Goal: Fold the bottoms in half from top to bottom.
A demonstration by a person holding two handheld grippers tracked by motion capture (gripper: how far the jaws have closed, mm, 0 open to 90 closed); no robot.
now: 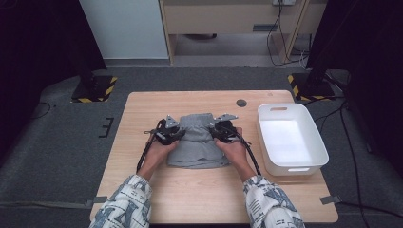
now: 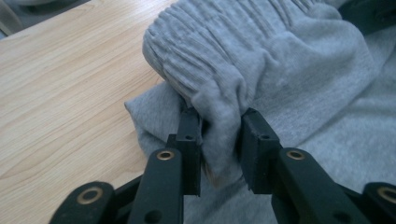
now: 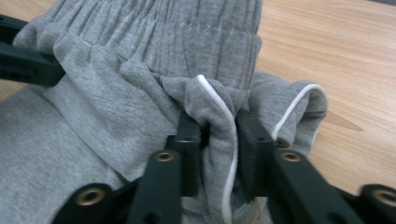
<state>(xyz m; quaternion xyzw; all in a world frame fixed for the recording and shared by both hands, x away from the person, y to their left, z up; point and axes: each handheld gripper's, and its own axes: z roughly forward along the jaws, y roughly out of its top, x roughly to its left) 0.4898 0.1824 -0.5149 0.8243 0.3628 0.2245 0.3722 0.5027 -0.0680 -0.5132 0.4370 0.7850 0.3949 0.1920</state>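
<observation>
Grey fleece shorts [image 1: 197, 148] lie folded in the middle of the wooden table [image 1: 142, 109], elastic waistband [image 2: 219, 28] at the far end. My left gripper [image 1: 179, 129] is at the garment's left side; a fold of grey cloth [image 2: 219, 116] stands between its jaws, with thin dark gaps beside the pads. My right gripper [image 1: 215, 127] is at the right side. Between its jaws stands a fold with white piping [image 3: 226, 116], loose against the pads [image 3: 189, 135]. Both grippers [image 2: 219, 128] [image 3: 219, 128] are slightly open around the cloth.
A white plastic tub [image 1: 291, 137], nothing in it, stands at the table's right side. A small round dark disc [image 1: 241, 102] sits near the far edge. Bare wood lies left of the shorts and in front of them. Black stands with striped bases [image 1: 95, 88] flank the table.
</observation>
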